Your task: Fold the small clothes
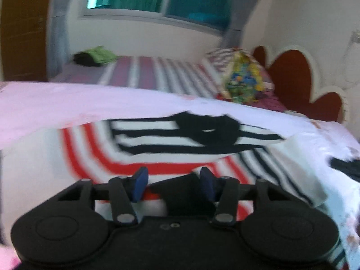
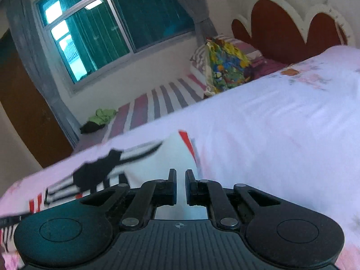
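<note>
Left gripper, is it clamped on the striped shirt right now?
No, the left gripper has its jaws apart above the striped shirt.

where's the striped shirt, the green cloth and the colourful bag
striped shirt (image 1: 157,139), left wrist view, on its black and white stripes
green cloth (image 1: 102,54), left wrist view, on its top
colourful bag (image 2: 227,65), right wrist view, on its printed side

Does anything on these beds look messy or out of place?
Mostly no. The striped garment lies rumpled on the pale pink sheet, part of it doubled over unevenly, as expected mid-fold. On the far striped bed, a green and dark bundle of cloth sits crumpled at one corner.
</note>
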`<state>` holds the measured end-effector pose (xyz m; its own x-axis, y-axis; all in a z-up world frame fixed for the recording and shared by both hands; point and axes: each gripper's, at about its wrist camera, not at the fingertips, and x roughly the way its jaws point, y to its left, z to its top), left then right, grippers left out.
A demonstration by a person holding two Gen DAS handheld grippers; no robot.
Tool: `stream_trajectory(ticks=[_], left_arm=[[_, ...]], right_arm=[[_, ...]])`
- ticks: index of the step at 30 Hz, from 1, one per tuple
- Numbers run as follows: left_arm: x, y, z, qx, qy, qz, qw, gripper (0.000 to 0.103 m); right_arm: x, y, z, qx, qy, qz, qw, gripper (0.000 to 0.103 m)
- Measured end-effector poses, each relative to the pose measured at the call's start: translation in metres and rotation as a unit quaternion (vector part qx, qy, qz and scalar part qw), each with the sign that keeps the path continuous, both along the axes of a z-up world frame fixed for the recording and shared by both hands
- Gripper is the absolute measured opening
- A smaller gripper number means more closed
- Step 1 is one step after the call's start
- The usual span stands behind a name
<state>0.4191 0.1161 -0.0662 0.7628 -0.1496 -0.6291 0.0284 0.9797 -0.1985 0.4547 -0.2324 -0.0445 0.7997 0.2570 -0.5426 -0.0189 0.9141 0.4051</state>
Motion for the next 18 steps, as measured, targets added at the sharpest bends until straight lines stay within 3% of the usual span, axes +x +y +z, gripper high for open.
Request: stream_trajectory(ticks=[6, 8, 10, 11, 14, 18], left_arm=[[0.031, -0.024, -0.037, 0.043, 0.056, 0.02, 0.9973, 0.045], [0.026, -0.031, -0.045, 0.075, 0.036, 0.019, 0.9964, 0.048], [0.019, -0.039, -0.047, 0.11, 0.027, 0.016, 0.9934, 0.049], [0.017, -0.039, -0.047, 0.112, 0.025, 0.02, 0.9932, 0.05], [0.017, -0.037, -0.045, 0.106, 0.028, 0.029, 0.9936, 0.049], [0.015, -0.055, -0.026, 0.078, 0.022, 0.037, 0.996, 0.05]], right_arm=[[0.076, 0.021, -0.021, -0.047, 0.011, 0.051, 0.998, 0.009], [0.1, 0.028, -0.036, -0.059, 0.034, 0.087, 0.994, 0.009], [0.118, 0.024, -0.056, -0.085, 0.064, 0.082, 0.991, 0.008], [0.124, 0.014, -0.066, -0.071, 0.068, 0.078, 0.992, 0.0], [0.125, 0.005, -0.056, -0.067, 0.076, 0.072, 0.992, 0.0], [0.07, 0.005, -0.026, -0.047, 0.028, 0.111, 0.992, 0.0]])
